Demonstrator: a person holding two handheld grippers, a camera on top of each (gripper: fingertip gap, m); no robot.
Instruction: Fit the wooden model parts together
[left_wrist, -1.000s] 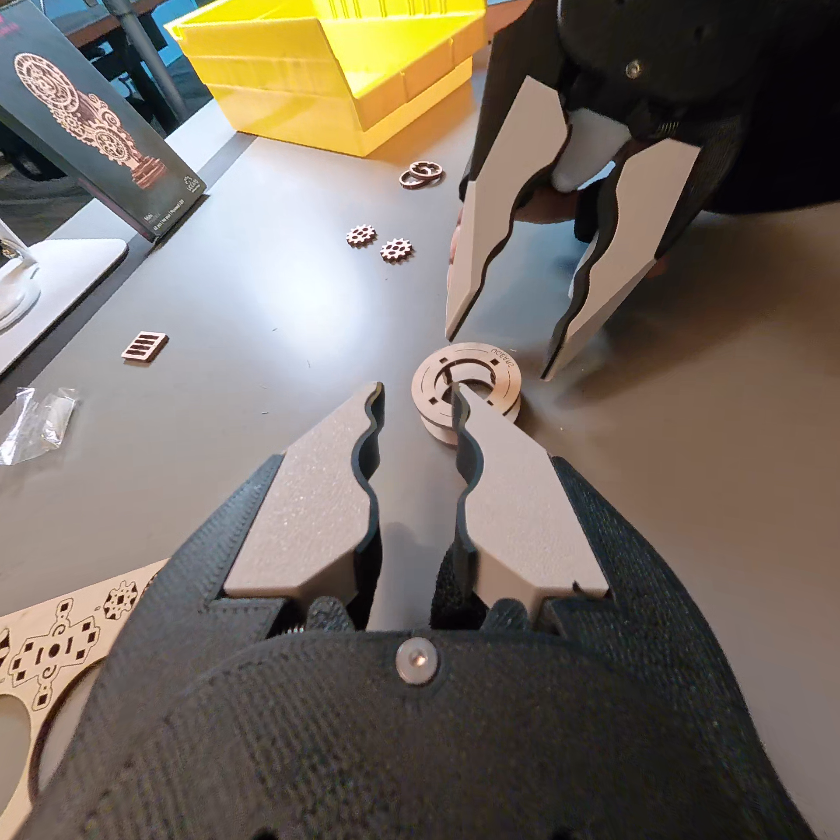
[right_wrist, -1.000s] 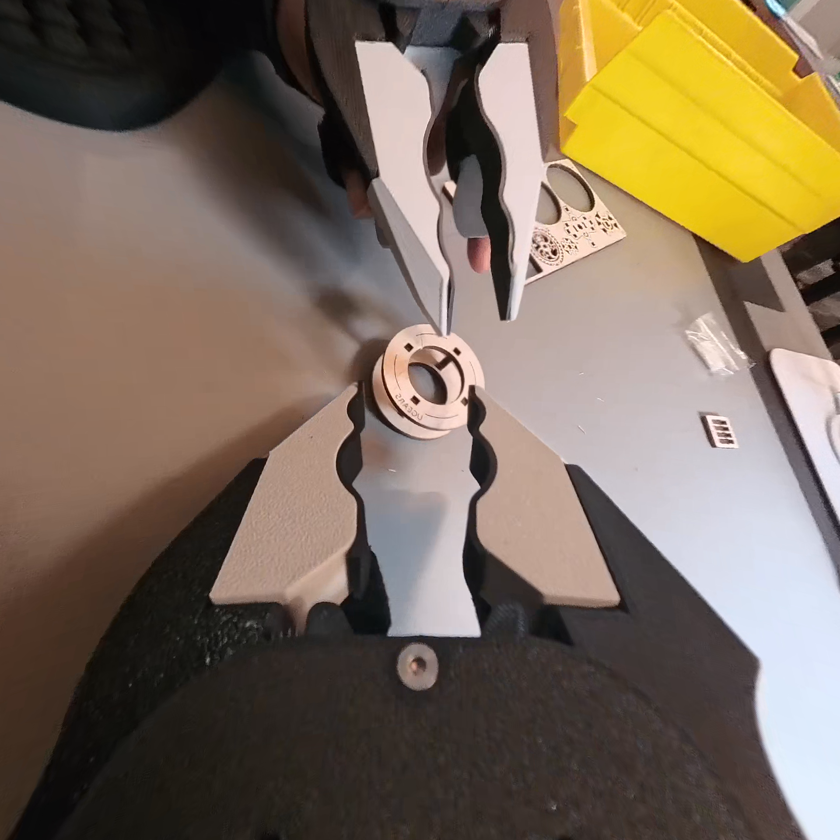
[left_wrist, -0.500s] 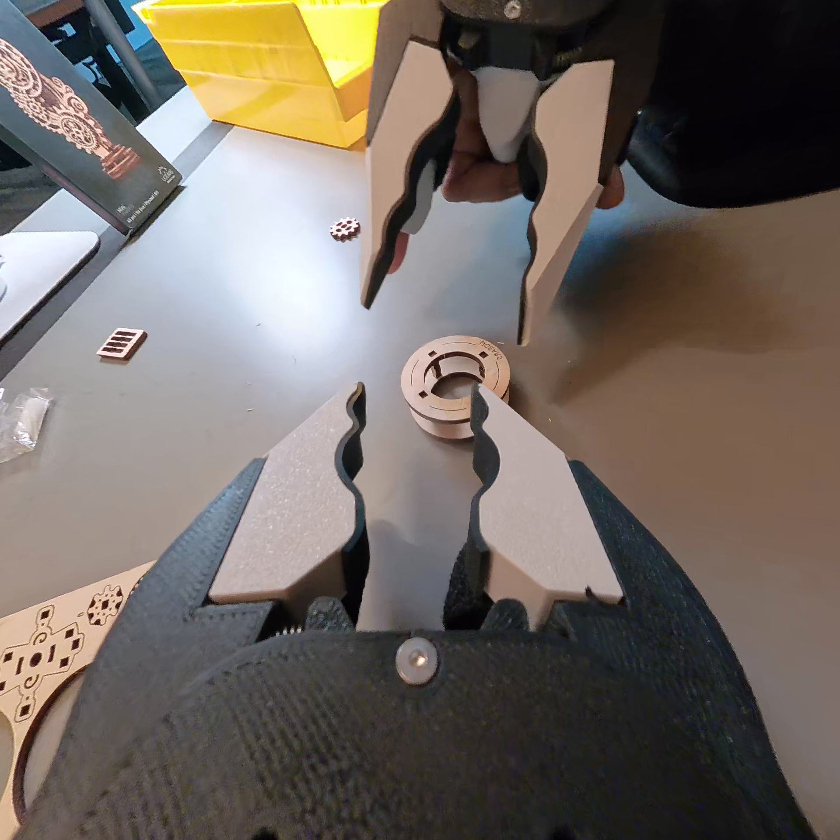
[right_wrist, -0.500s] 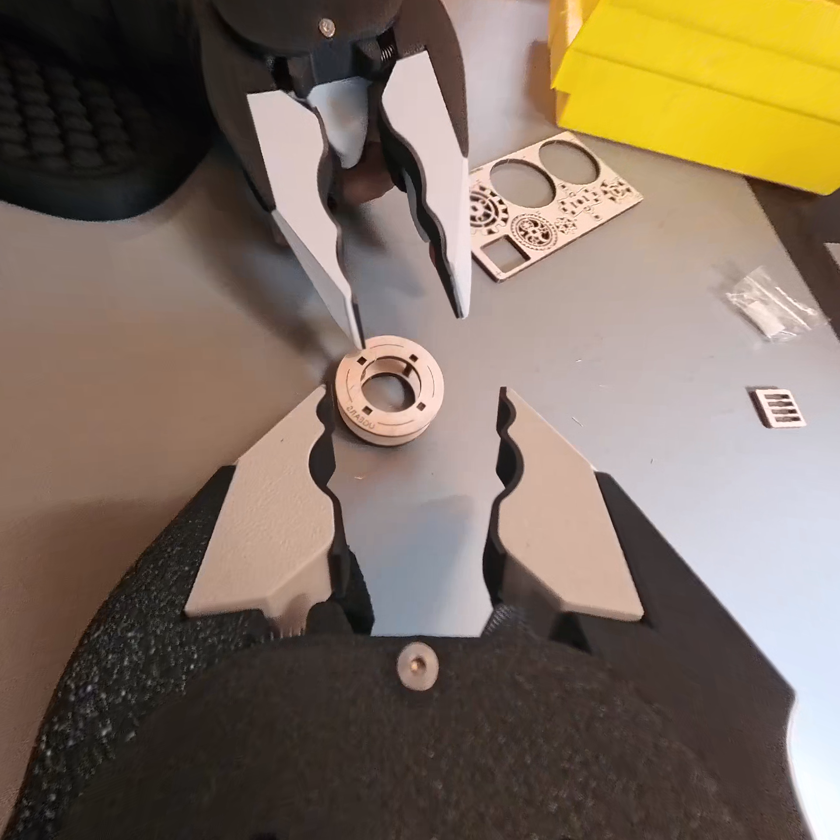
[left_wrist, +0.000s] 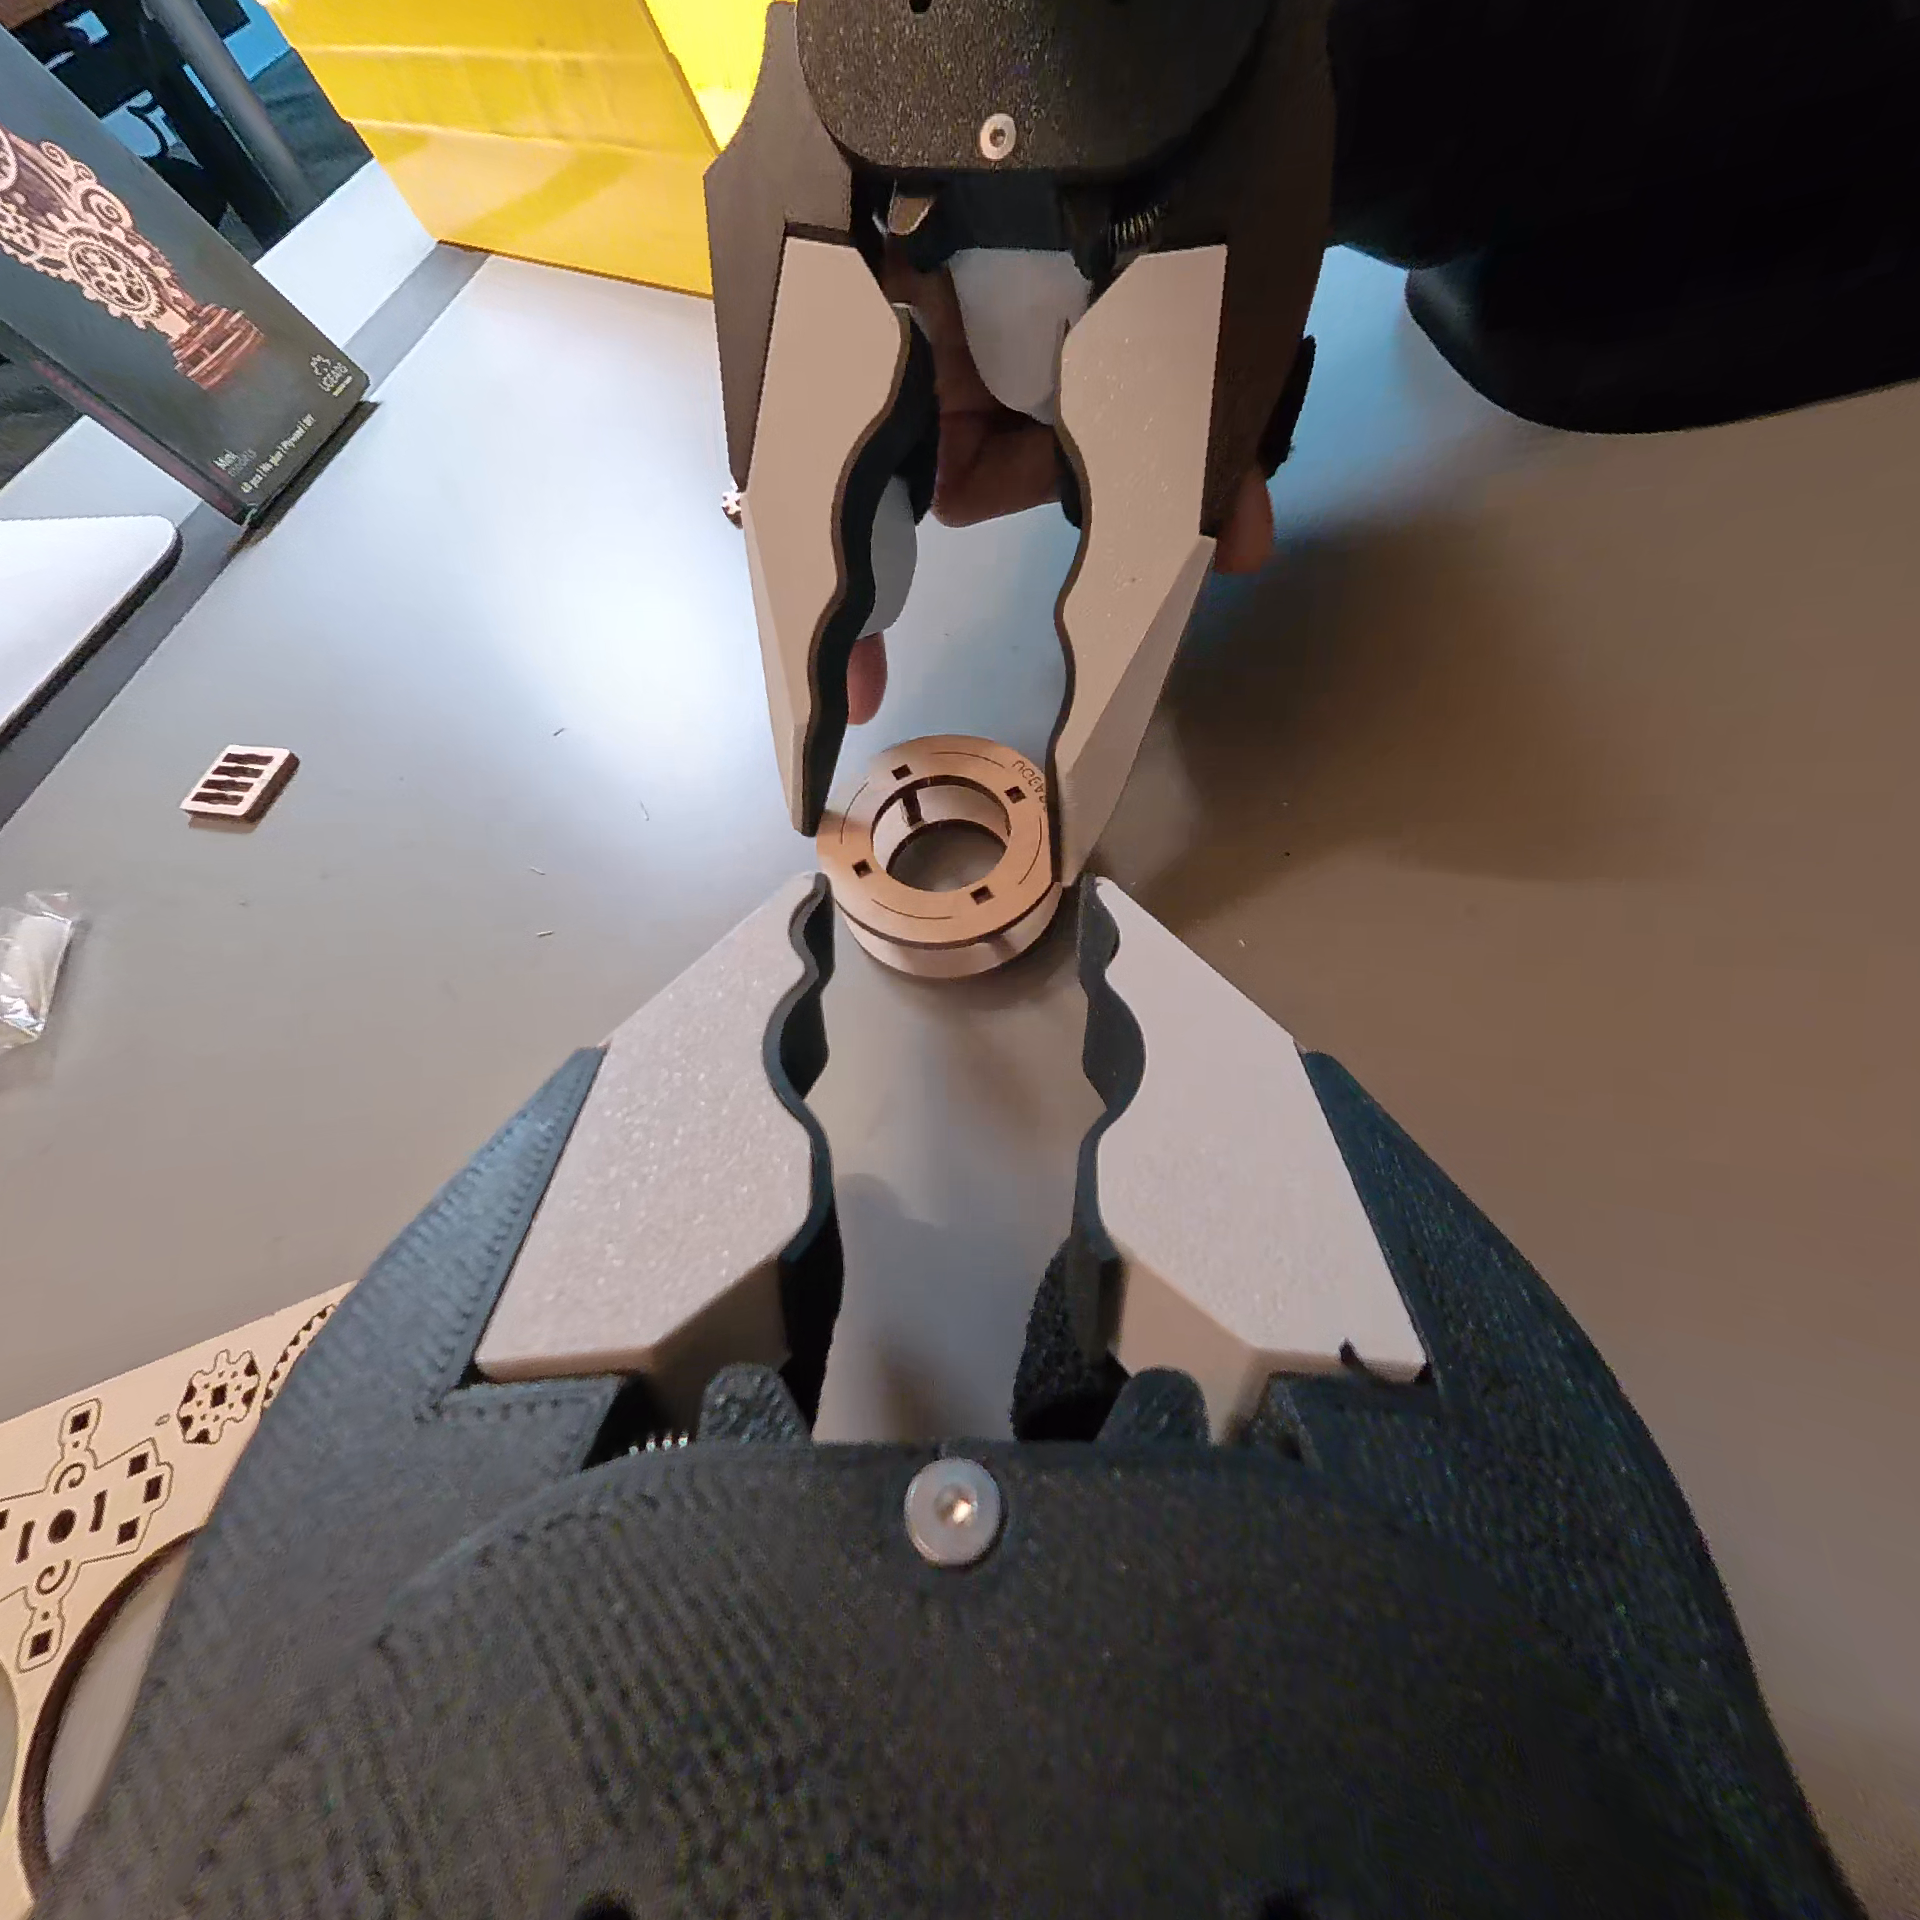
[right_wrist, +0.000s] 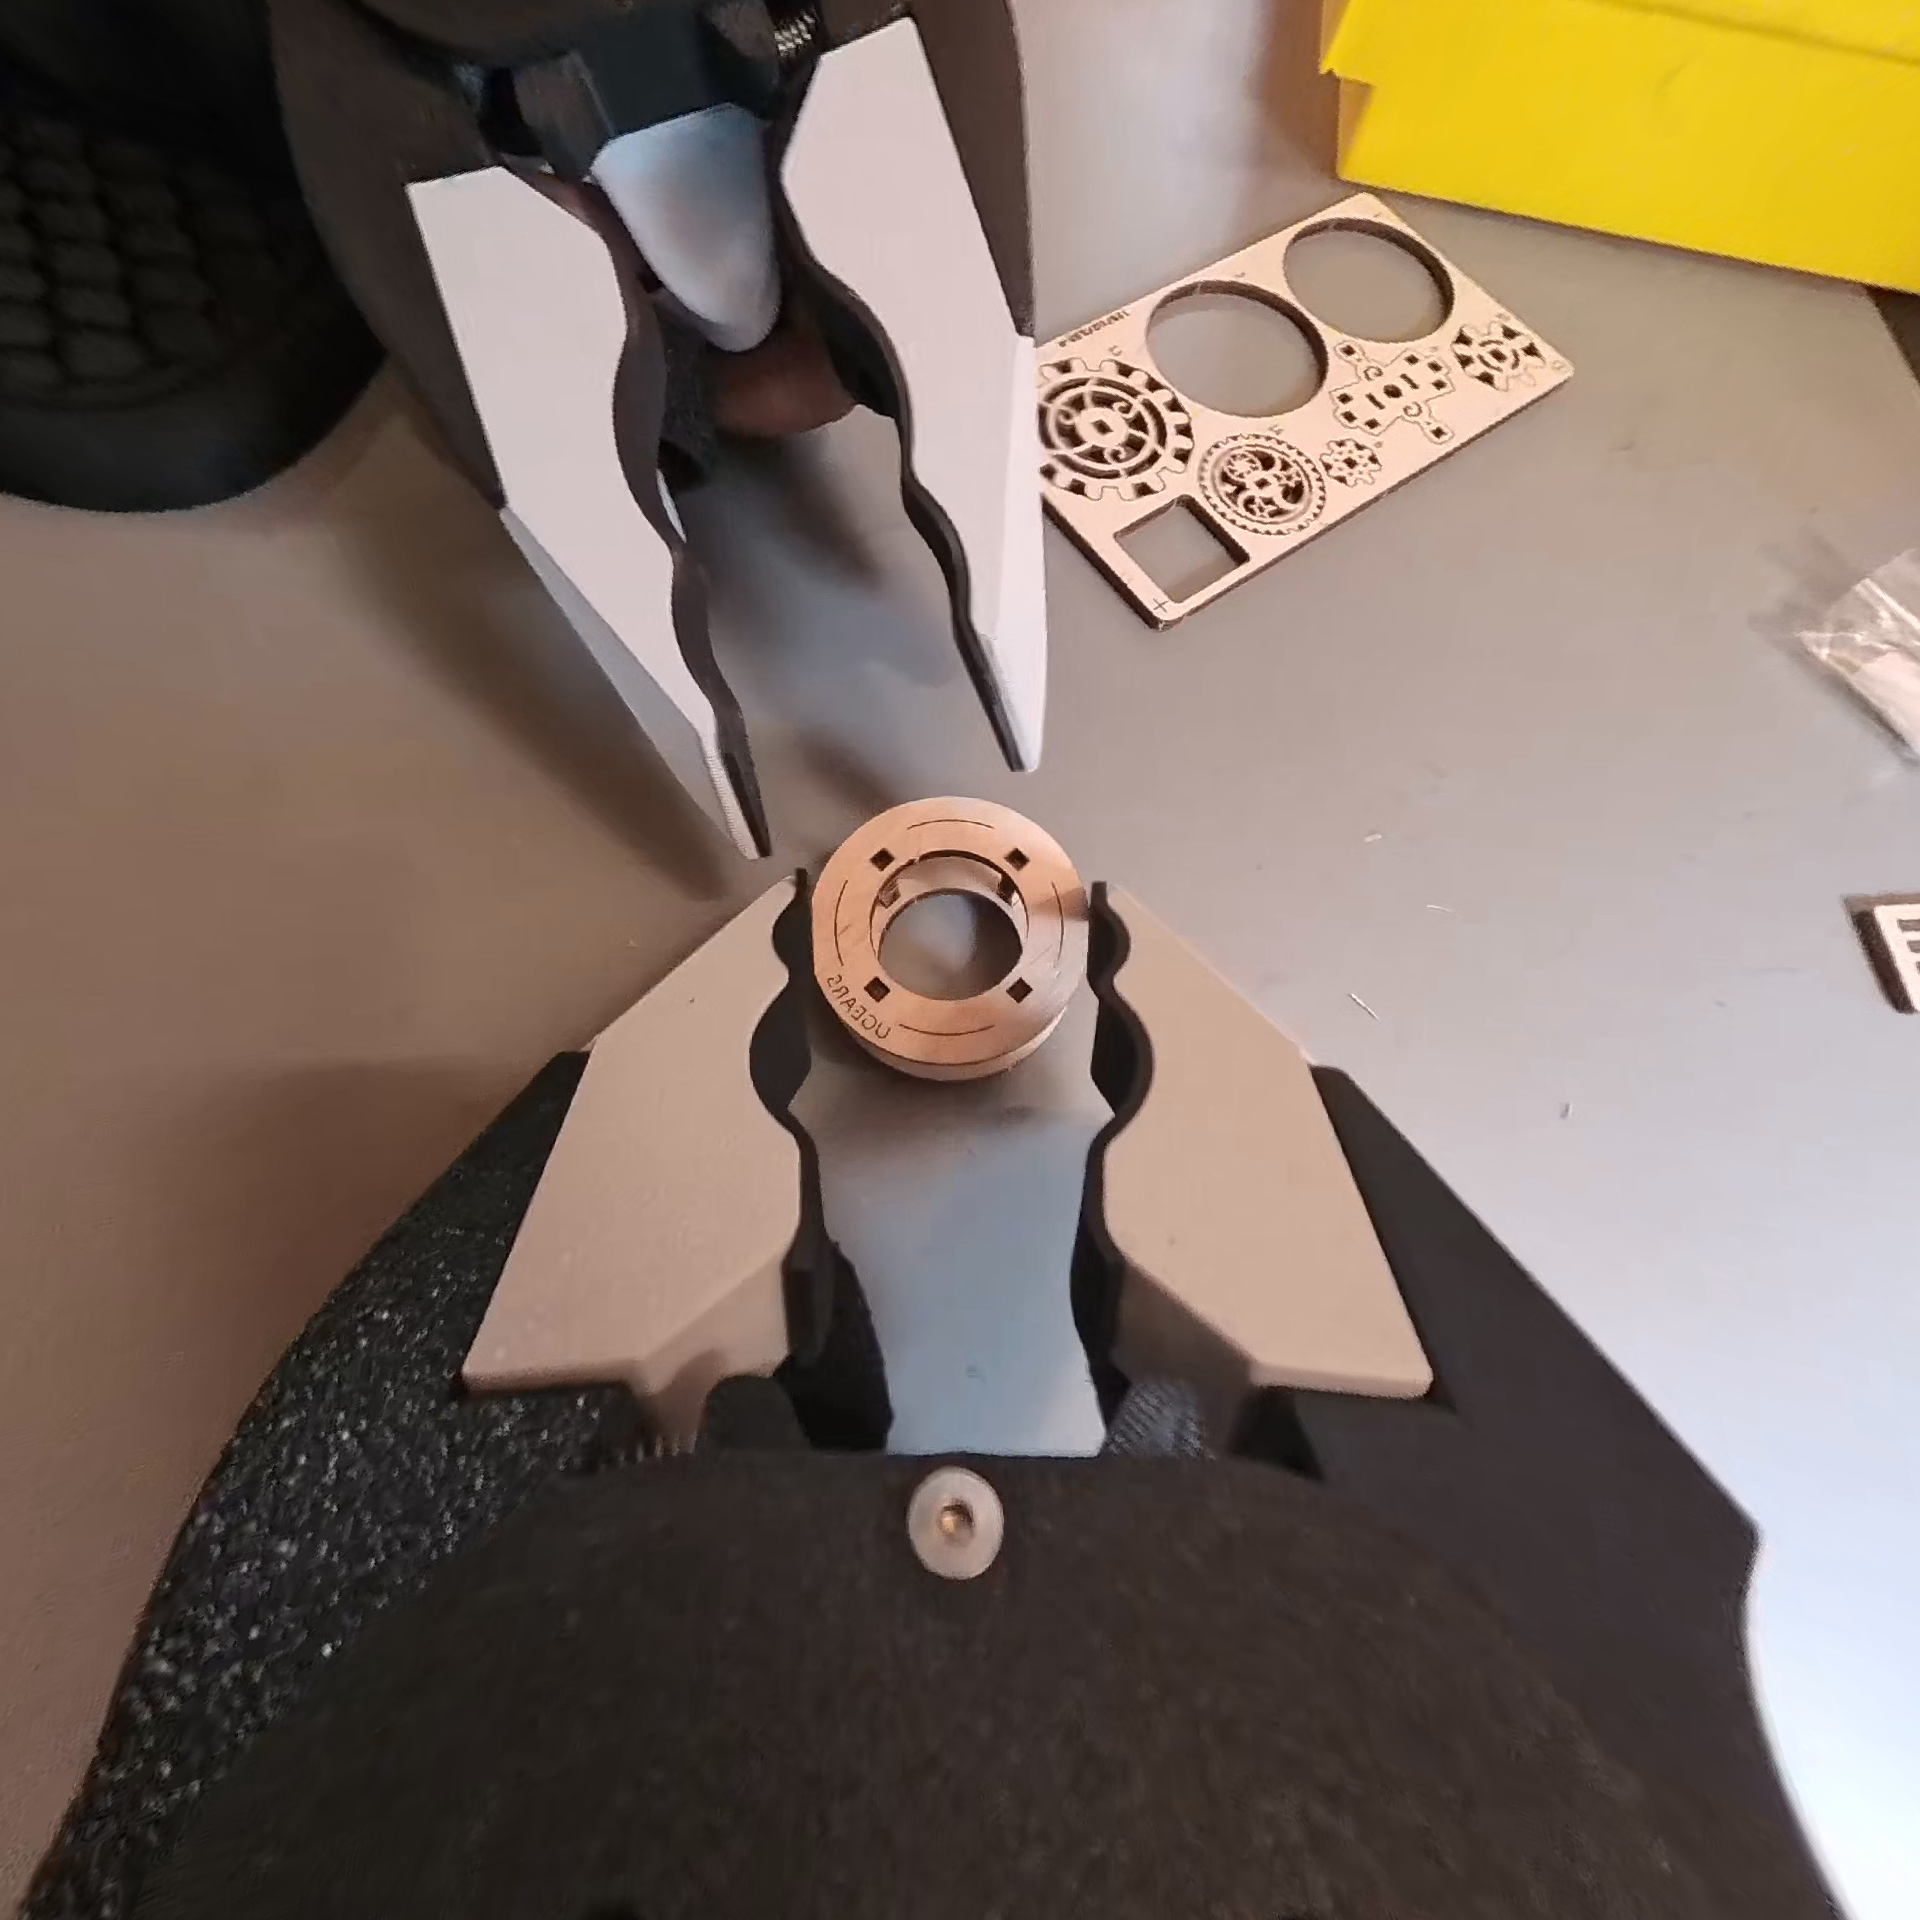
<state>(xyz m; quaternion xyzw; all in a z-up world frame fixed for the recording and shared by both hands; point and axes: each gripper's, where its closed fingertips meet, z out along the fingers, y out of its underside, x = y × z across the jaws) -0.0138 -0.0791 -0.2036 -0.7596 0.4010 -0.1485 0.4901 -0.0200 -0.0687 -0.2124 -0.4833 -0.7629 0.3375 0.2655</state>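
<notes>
A round wooden ring assembly (left_wrist: 940, 857) with a centre hole and small square slots lies flat on the grey table (left_wrist: 468, 675). My left gripper (left_wrist: 953, 888) is open, with its tips on either side of the ring's near edge. My right gripper (left_wrist: 940, 831) faces it from the far side, open, and straddles the ring. In the right wrist view the ring (right_wrist: 951, 956) sits between the right gripper's (right_wrist: 945, 888) fingers with hardly any gap; I cannot tell if they touch. The left gripper (right_wrist: 885, 802) stands just beyond the ring.
A yellow bin (left_wrist: 540, 135) stands at the back. A wooden part sheet (right_wrist: 1299, 416) with cut-outs lies beside the left gripper. A small slotted wooden piece (left_wrist: 239, 784), a plastic bag (left_wrist: 31, 956) and a dark model box (left_wrist: 156, 312) lie to the left. Both grippers' tips are roughly 20 cm from the small slotted wooden piece (left_wrist: 239, 784).
My right gripper has come down around the ring and narrowed its opening. My left gripper has opened wider, and the ring now sits centred between its tips.
</notes>
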